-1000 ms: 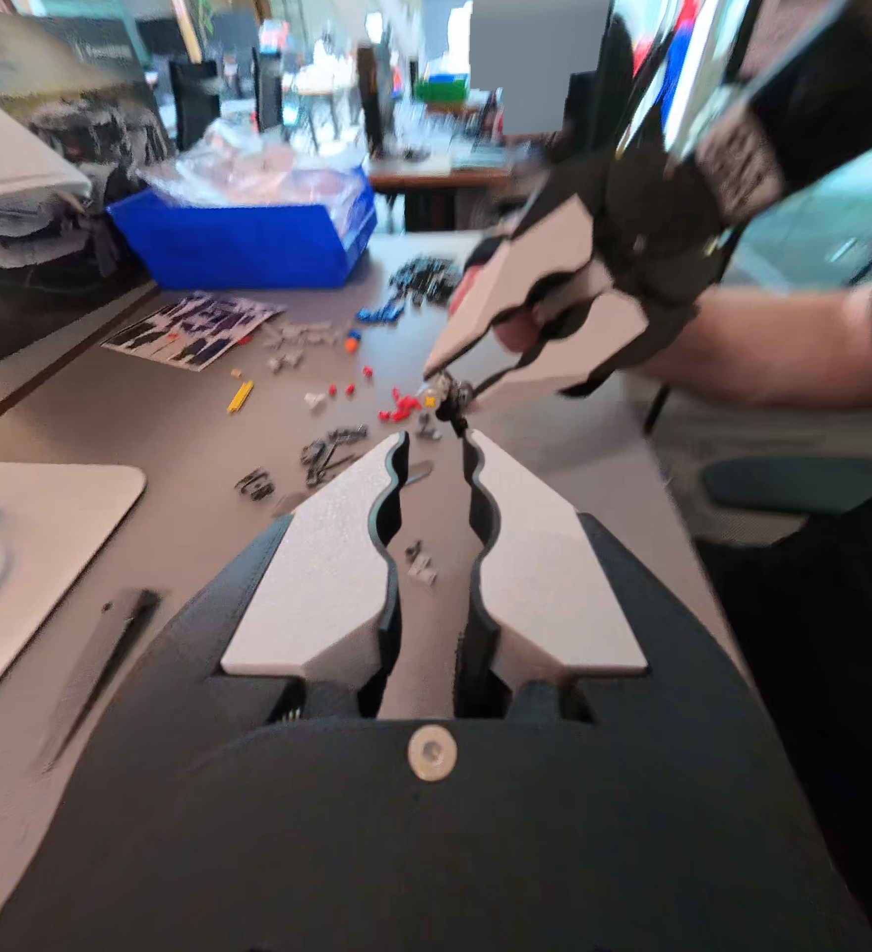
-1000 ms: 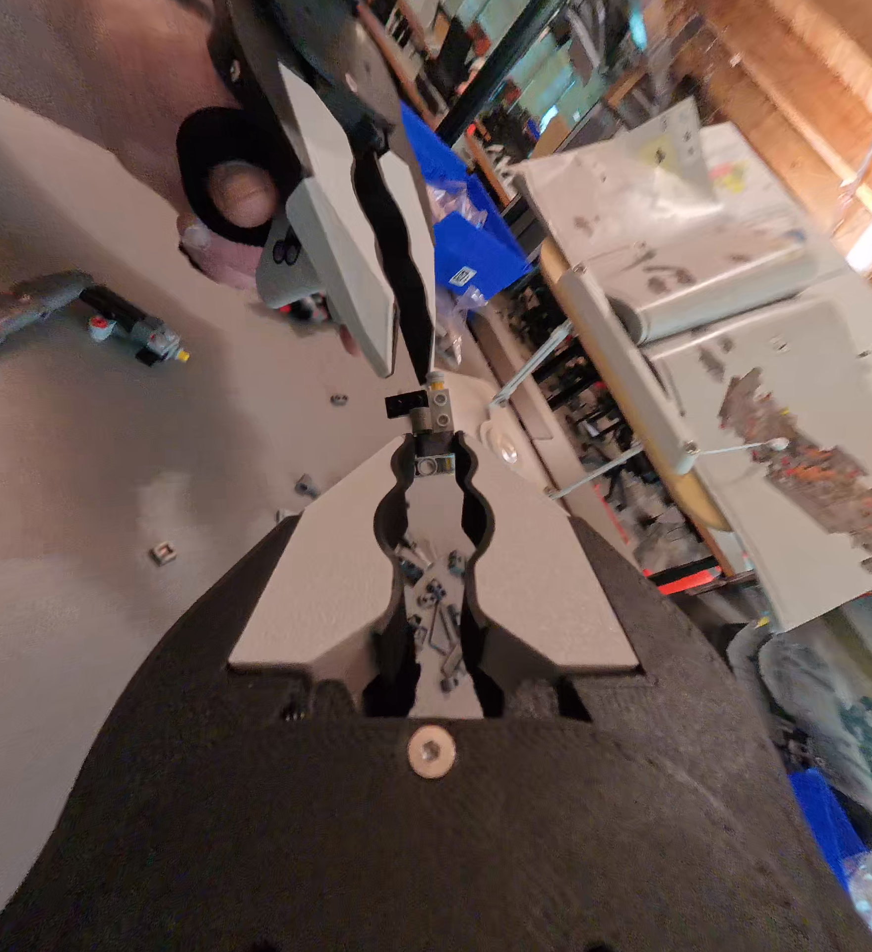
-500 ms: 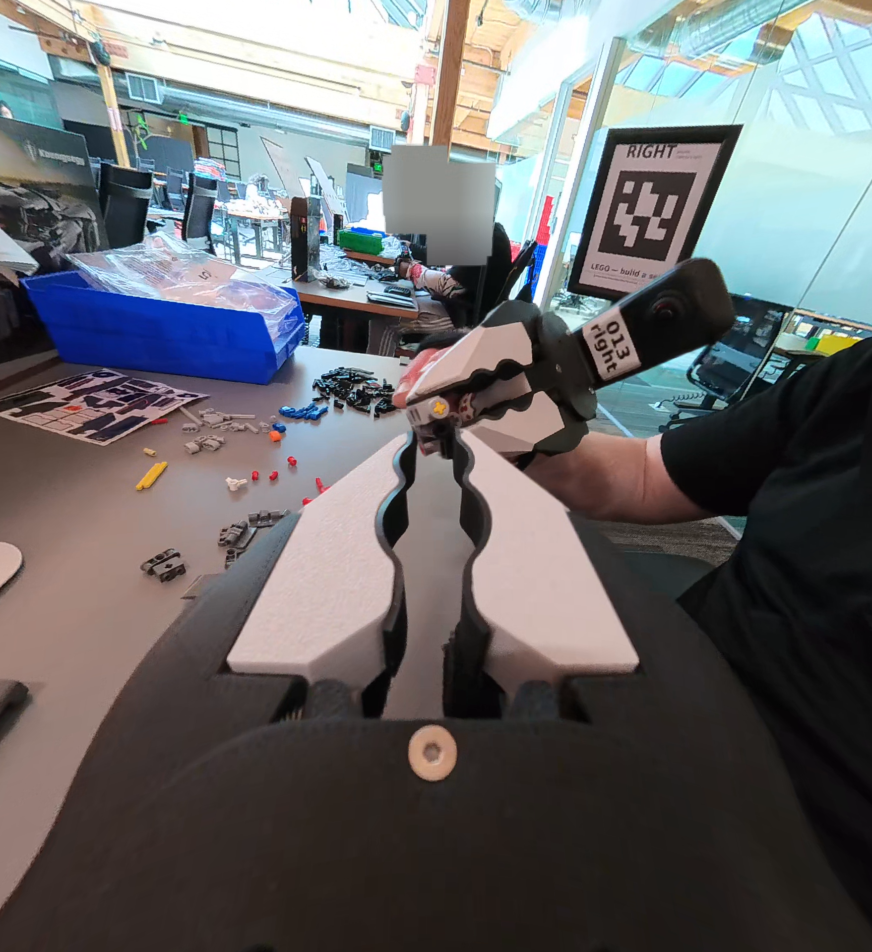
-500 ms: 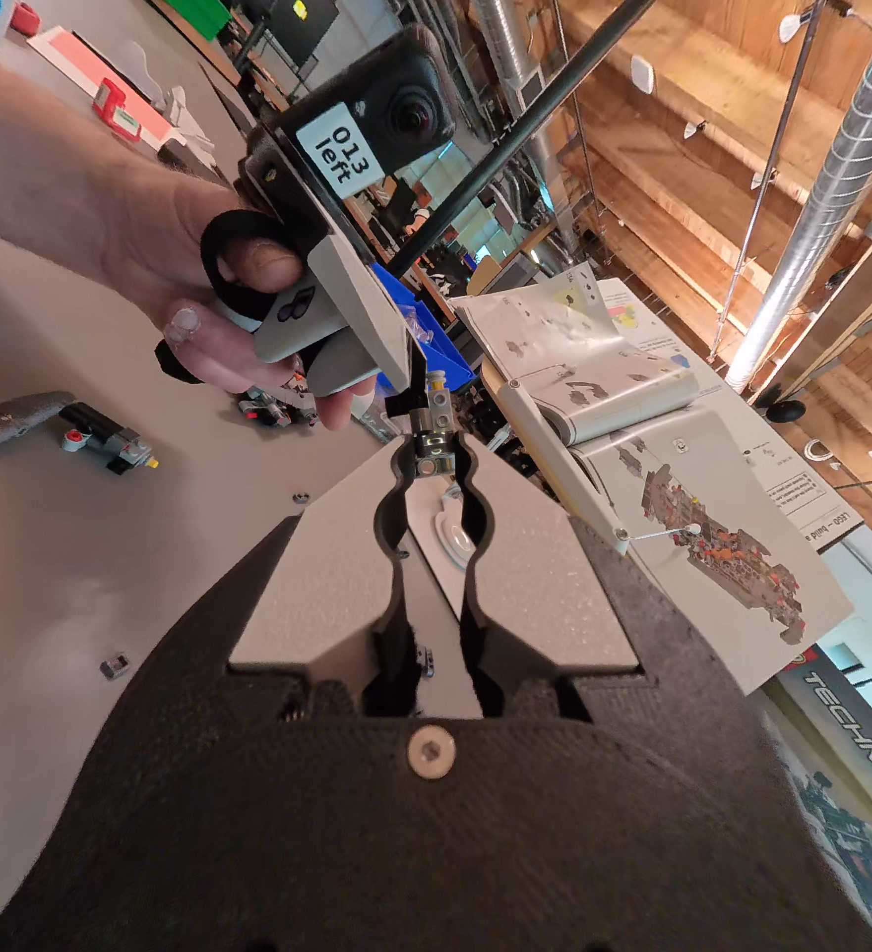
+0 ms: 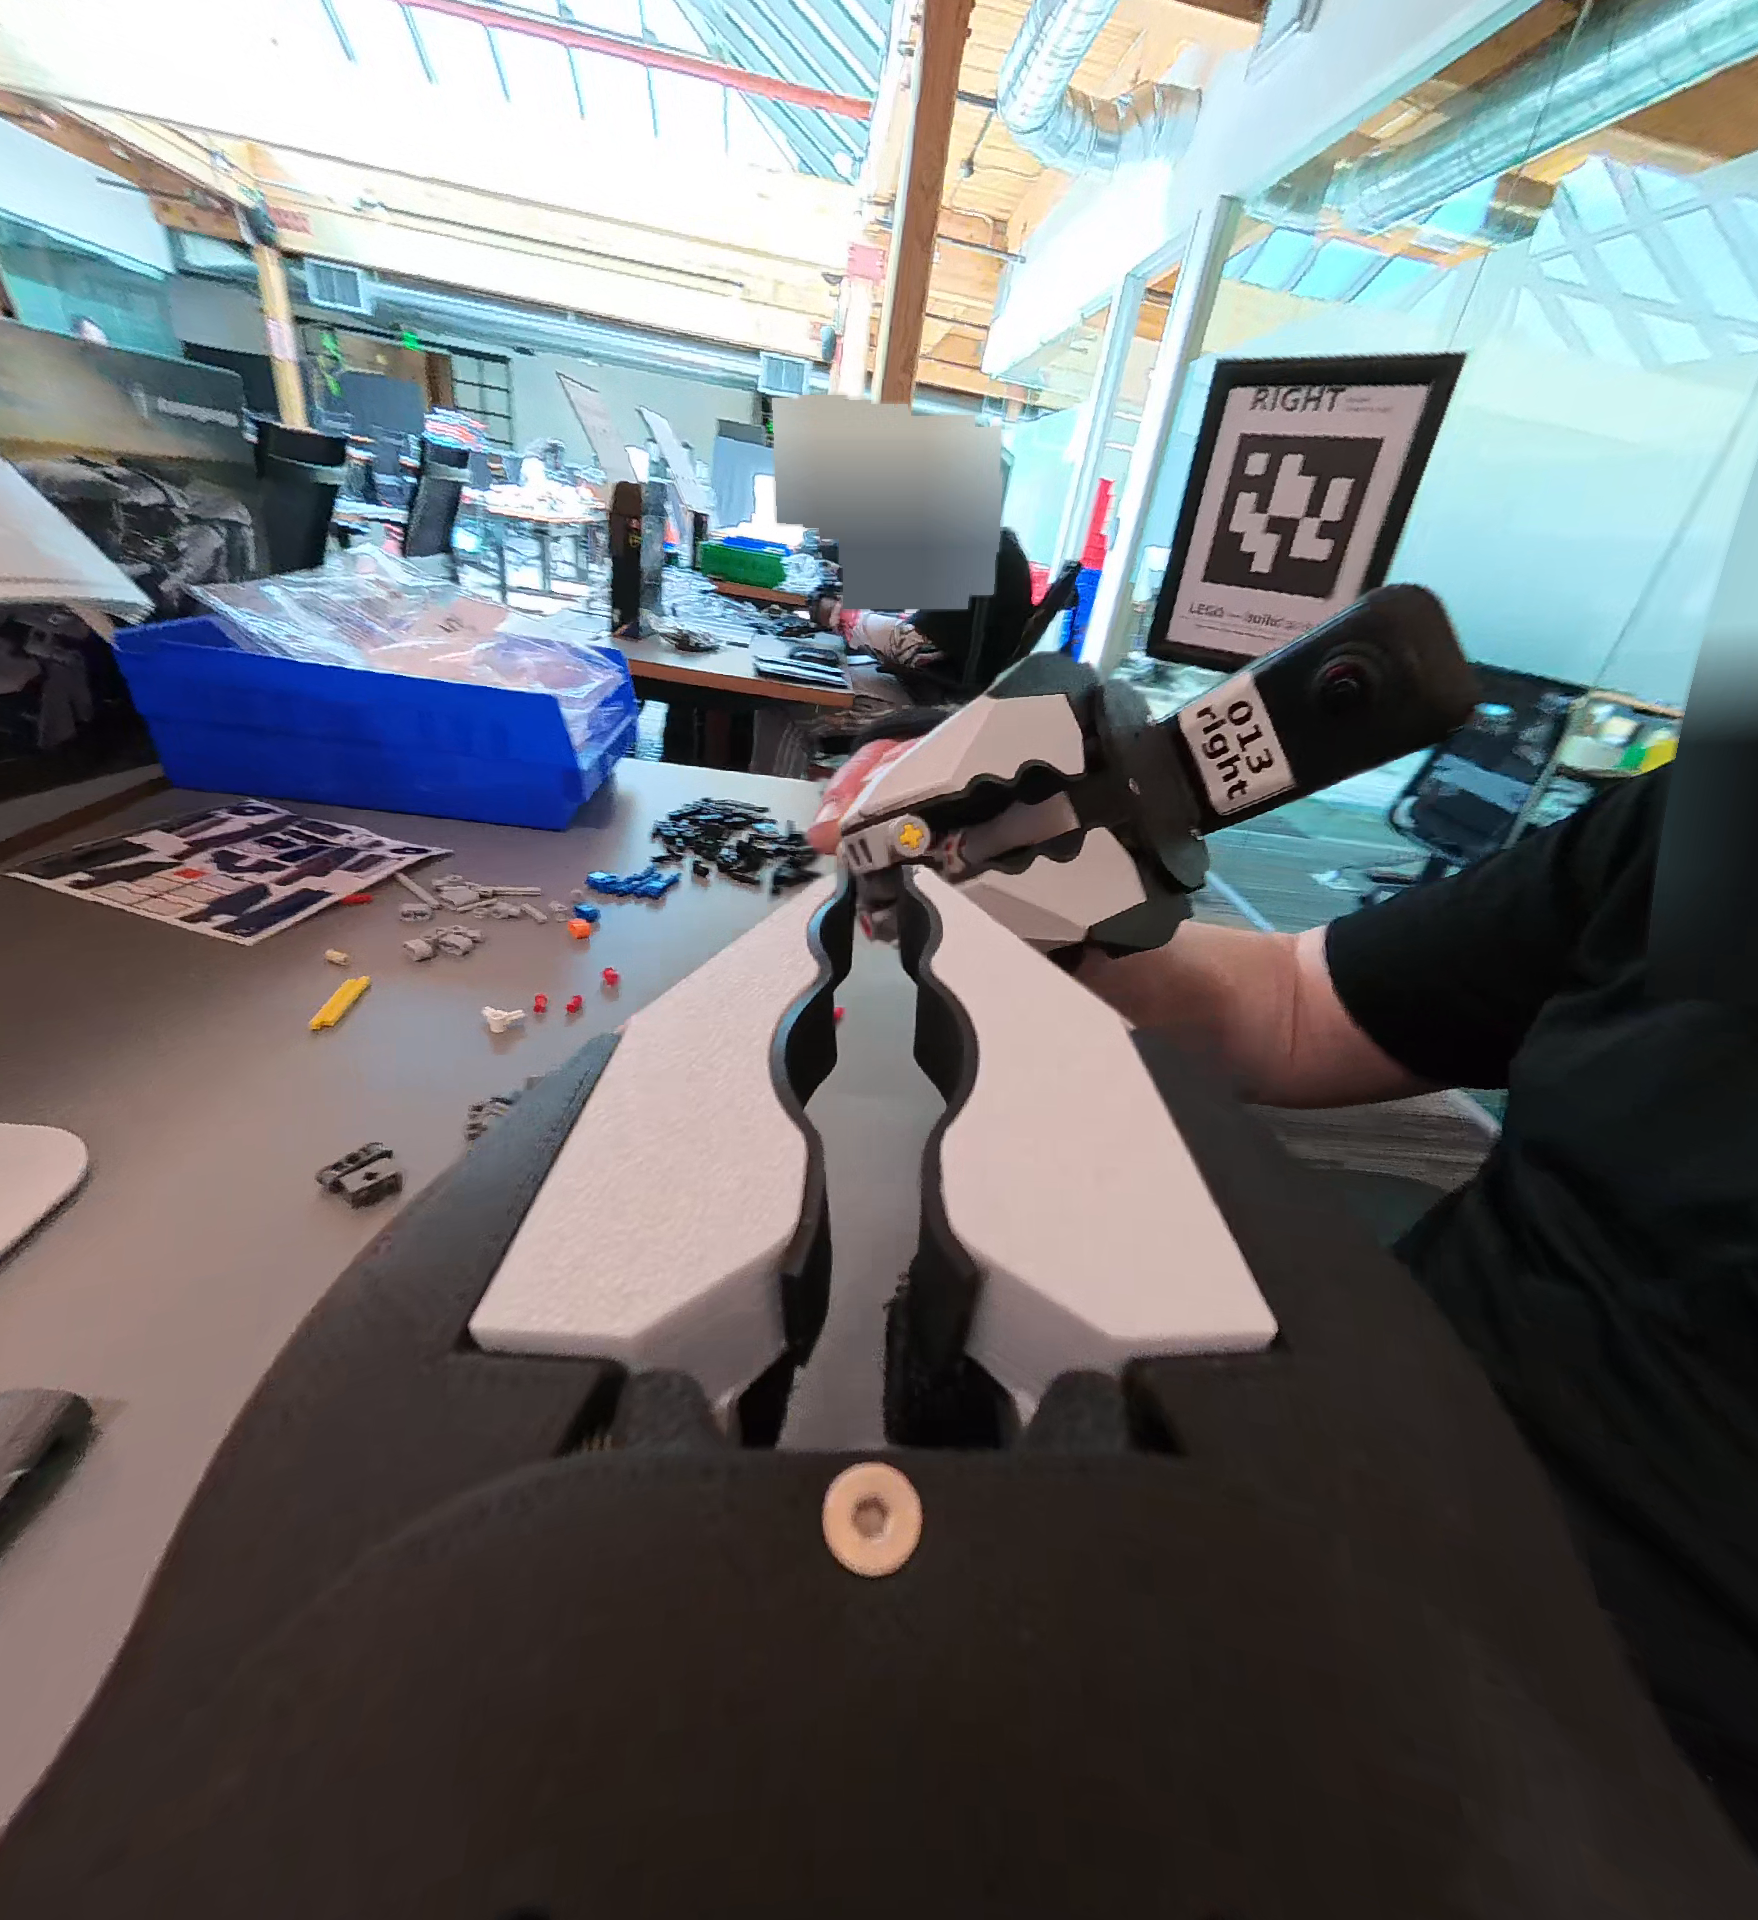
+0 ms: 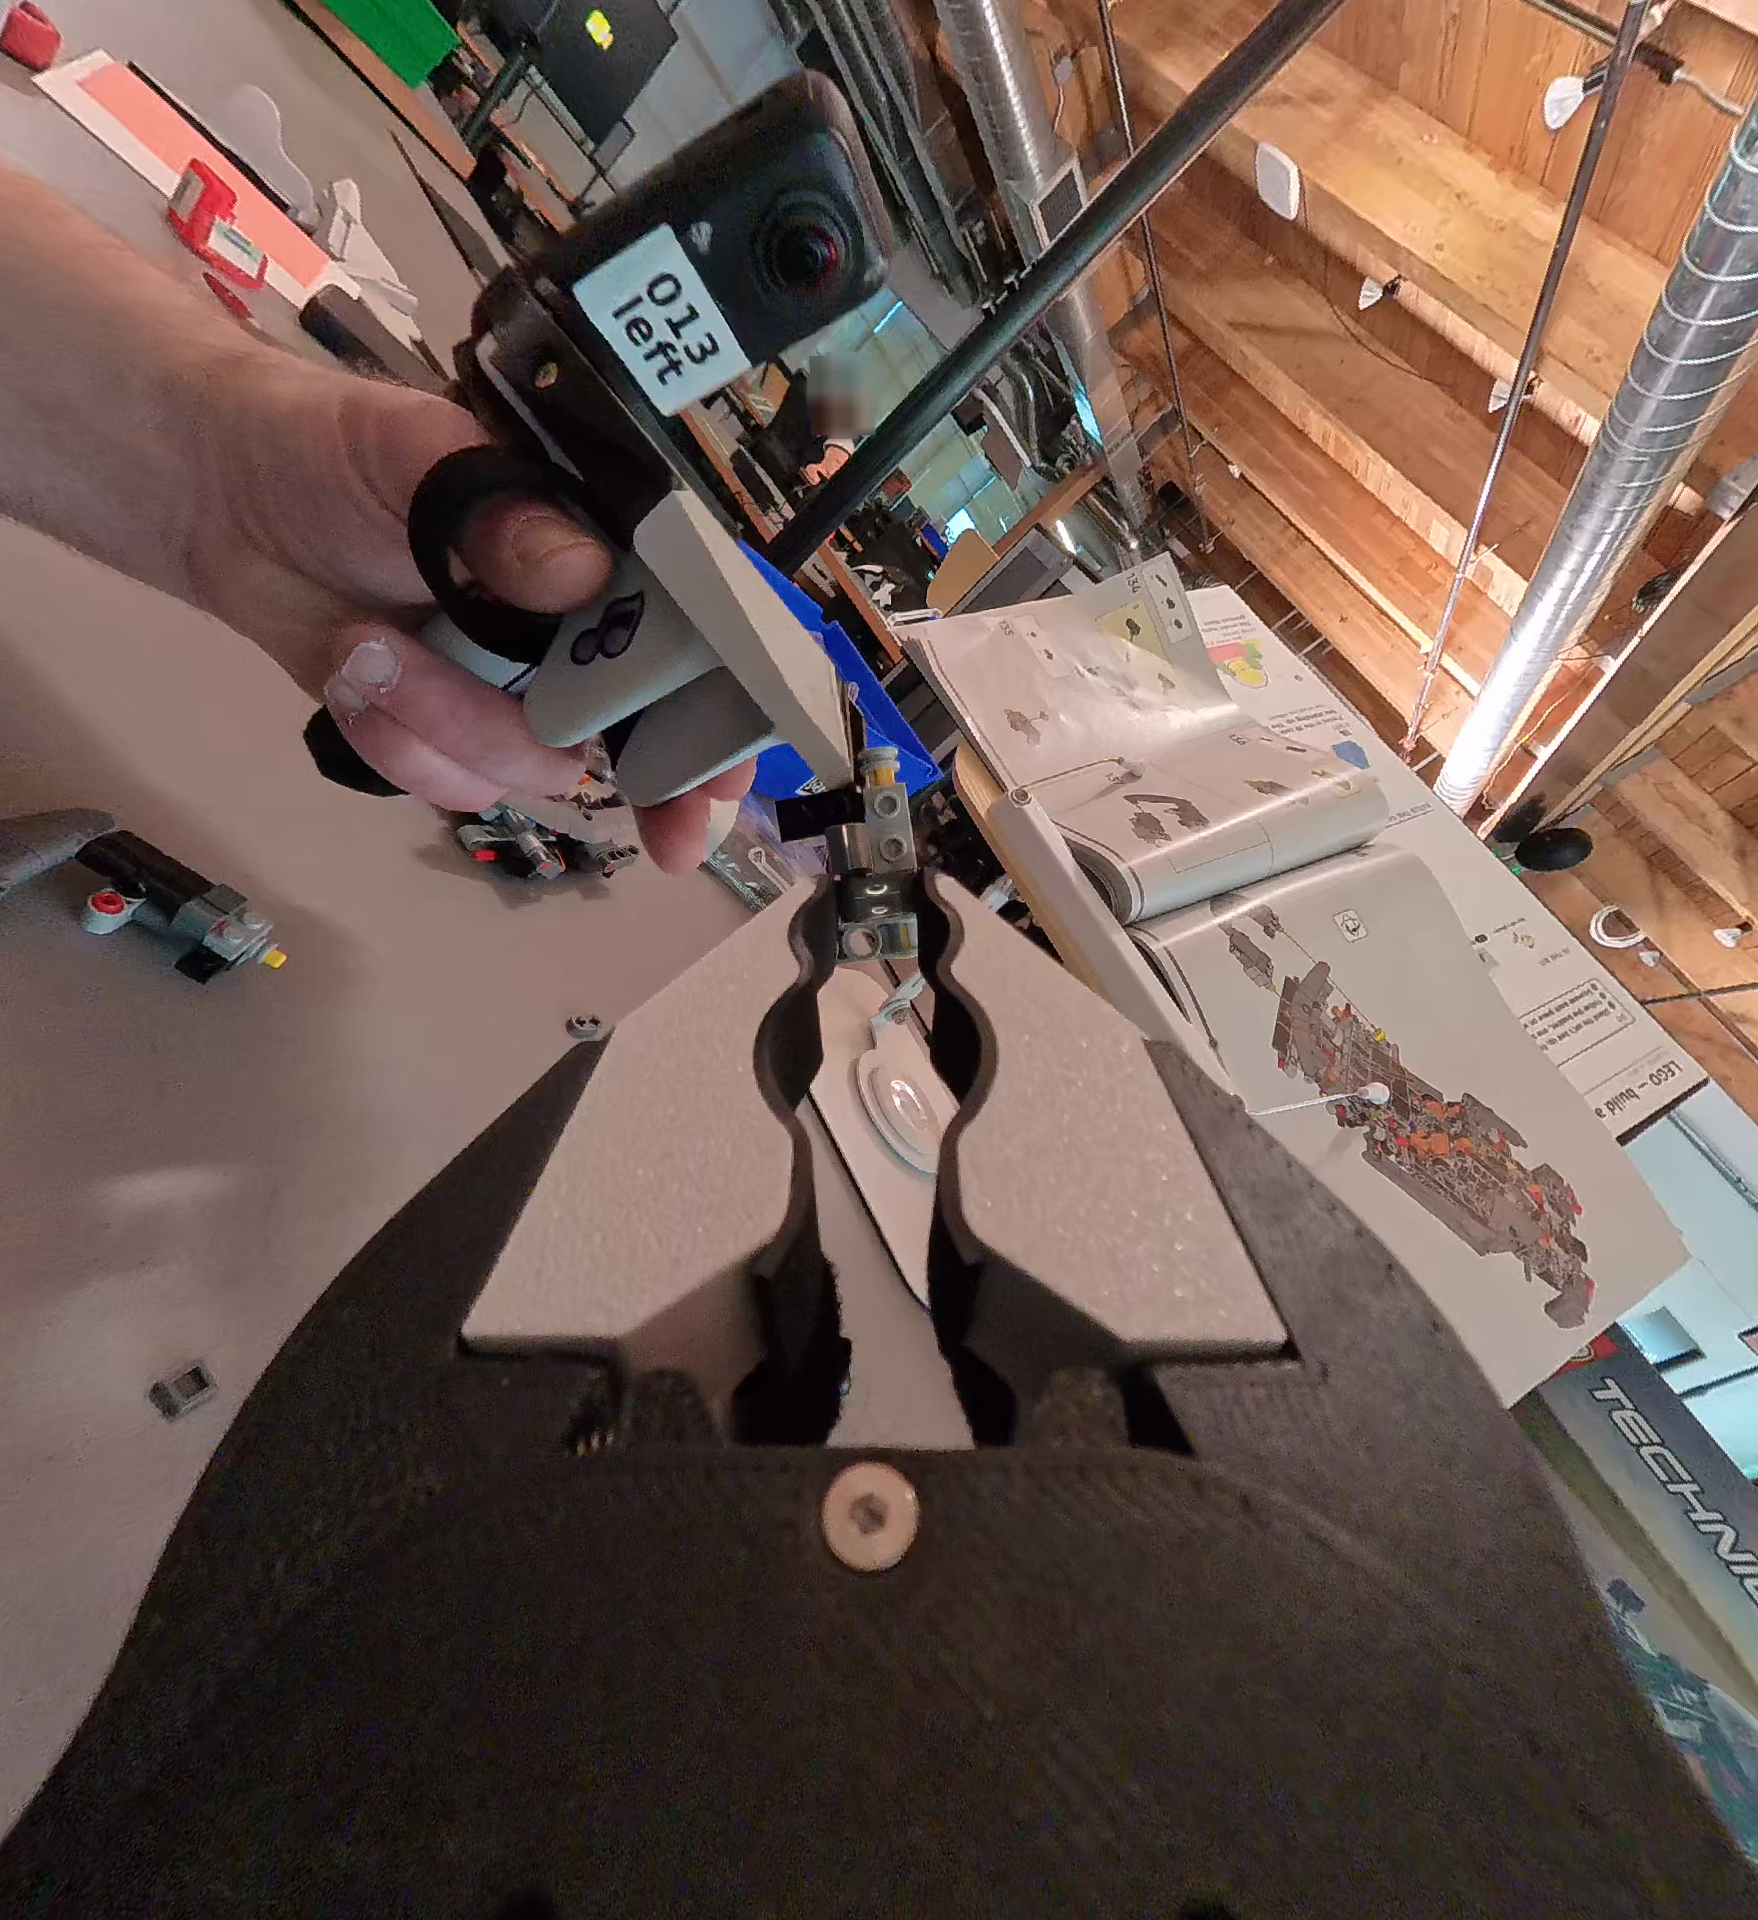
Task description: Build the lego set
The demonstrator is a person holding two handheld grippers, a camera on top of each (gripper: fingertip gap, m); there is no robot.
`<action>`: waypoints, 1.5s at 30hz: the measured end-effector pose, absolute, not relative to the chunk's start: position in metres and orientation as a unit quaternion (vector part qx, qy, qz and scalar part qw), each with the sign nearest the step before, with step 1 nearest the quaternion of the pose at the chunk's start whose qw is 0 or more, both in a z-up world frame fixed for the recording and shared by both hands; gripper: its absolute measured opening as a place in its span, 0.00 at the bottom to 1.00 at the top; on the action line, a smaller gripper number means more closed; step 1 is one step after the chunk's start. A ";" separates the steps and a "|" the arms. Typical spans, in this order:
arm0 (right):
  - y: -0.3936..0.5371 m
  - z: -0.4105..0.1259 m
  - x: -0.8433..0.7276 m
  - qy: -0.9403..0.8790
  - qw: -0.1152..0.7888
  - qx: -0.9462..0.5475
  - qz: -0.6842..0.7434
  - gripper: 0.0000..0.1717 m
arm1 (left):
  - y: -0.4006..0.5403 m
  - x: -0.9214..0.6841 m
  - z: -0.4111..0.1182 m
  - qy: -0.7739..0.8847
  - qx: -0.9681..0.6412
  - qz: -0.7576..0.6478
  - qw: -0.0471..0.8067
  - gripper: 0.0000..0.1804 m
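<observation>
Right tongs (image 6: 877, 914): clamped on a small grey brick assembly with a yellow pin and a black stub (image 6: 875, 831), both pads pressing its lower block, held in the air above the grey surface (image 6: 231, 1143).
Left tongs (image 5: 873, 904): nearly shut, tips pinching the far end of that assembly, coming in from 11 o'clock in the right wrist view.
Doing it well: my judgement is to keep both grips square so the pieces don't twist.
Pose: the grippers meet tip to tip at roughly a right angle; the left hand (image 6: 355, 582) is at 10 o'clock.
Nearby: open instruction booklet (image 6: 1270, 831) at 2 o'clock; loose bricks (image 5: 501, 914).
</observation>
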State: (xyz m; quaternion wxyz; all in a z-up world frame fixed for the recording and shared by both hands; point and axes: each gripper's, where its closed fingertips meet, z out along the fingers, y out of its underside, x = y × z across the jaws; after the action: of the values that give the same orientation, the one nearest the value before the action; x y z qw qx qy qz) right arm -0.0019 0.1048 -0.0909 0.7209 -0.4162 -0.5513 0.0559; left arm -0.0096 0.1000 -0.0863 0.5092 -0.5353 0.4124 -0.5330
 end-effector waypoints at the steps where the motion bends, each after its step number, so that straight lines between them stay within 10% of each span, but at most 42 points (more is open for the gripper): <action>1: 0.106 -0.090 -0.002 -0.550 0.721 -0.419 0.056 0.07 | 0.101 -0.010 -0.086 0.414 -0.536 -0.525 0.515 0.03; 45: 0.134 -0.084 -0.012 -0.501 0.739 -0.441 -0.093 0.07 | 0.128 -0.018 -0.082 0.345 -0.554 -0.488 0.579 0.11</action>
State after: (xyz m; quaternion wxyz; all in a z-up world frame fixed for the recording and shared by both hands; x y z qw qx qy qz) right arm -0.0124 0.1342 -0.0837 0.7391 -0.4411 -0.5005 -0.0929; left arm -0.0181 0.1281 -0.0825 0.5791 -0.5545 0.3452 -0.4879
